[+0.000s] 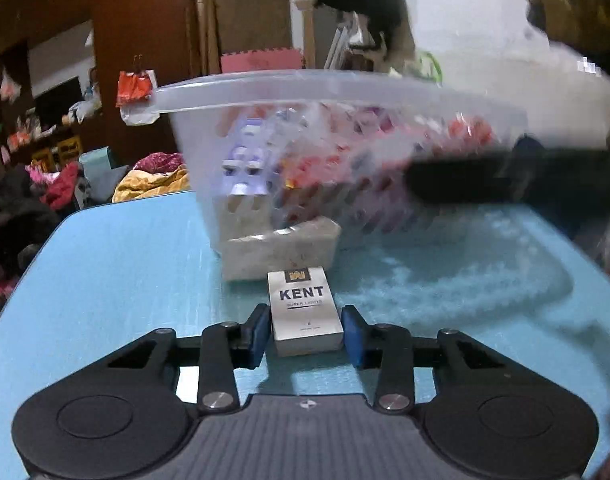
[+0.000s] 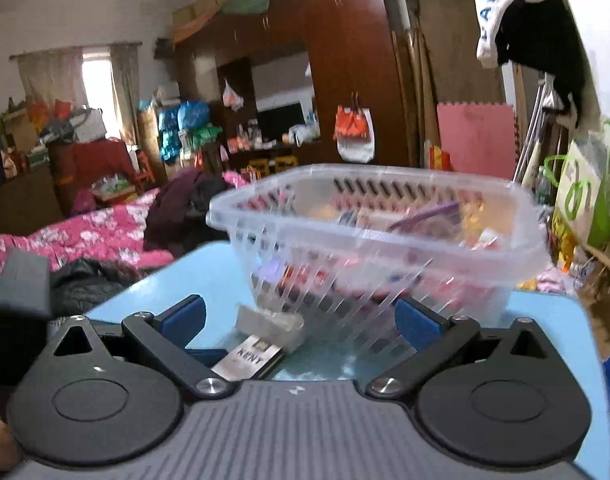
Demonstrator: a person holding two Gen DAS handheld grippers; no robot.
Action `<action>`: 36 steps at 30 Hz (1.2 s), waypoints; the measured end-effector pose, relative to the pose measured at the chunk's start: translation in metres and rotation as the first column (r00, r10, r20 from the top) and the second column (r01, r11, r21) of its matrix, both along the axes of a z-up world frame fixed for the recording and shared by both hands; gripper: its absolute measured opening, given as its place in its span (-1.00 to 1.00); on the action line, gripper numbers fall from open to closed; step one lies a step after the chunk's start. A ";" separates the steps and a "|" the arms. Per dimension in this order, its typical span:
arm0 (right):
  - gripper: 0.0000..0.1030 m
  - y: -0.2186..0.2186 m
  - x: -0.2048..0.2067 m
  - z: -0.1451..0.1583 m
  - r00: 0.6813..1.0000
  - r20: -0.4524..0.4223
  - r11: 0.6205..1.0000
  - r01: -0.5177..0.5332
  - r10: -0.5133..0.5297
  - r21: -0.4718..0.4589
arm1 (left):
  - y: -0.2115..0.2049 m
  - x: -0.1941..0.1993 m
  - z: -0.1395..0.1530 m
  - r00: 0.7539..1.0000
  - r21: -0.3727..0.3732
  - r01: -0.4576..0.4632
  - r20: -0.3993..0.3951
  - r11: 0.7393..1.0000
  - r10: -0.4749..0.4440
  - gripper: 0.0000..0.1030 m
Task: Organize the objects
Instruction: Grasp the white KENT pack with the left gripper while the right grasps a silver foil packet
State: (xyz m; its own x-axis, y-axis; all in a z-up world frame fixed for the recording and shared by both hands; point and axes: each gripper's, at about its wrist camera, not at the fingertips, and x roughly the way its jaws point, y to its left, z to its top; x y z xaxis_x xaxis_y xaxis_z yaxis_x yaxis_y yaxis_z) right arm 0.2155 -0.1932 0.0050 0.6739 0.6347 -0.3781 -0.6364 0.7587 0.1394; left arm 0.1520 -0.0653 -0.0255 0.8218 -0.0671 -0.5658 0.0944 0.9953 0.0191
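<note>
Your left gripper [image 1: 307, 330] brackets one silver-white Kent cigarette pack [image 1: 305, 312] lying flat on the blue table [image 1: 117, 280]; its blue pads [image 1: 261, 330] sit just beside the pack's sides, though whether they press it you cannot tell; at twelve o'clock lie one pale packet [image 1: 281, 252] and one clear slotted basket [image 1: 345, 152] of blurred colourful items; your right gripper [image 2: 301, 320] is spread wide and empty, basket [image 2: 377, 240] at twelve o'clock, pack [image 2: 249, 358] at seven.
</note>
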 end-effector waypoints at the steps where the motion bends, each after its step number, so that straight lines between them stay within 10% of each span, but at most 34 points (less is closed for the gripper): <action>1: 1.00 0.003 -0.002 -0.008 1.000 -0.013 1.000 0.006 -0.006 0.012 | 0.005 -0.007 0.000 0.999 0.008 -0.023 0.023 1.000 0.022 -0.17; 12: 1.00 0.091 0.020 -0.052 0.978 -0.172 0.983 0.090 -0.118 -0.163 | 0.097 -0.041 0.005 0.983 -0.103 -0.147 0.091 0.984 0.156 -0.17; 18: 0.97 0.089 0.022 -0.053 0.967 -0.194 0.978 0.137 -0.166 -0.156 | 0.104 -0.036 0.001 0.983 -0.153 -0.141 0.093 0.978 0.157 -0.17; 22: 0.52 0.088 0.014 -0.053 0.972 -0.151 0.972 0.150 -0.179 -0.183 | 0.108 -0.038 -0.001 0.980 -0.192 -0.153 0.099 0.969 0.174 -0.17; 36: 0.49 0.042 0.012 -0.046 0.974 -0.199 0.993 0.102 -0.113 -0.067 | 0.096 -0.028 -0.004 0.982 -0.111 -0.171 0.058 0.979 0.178 -0.15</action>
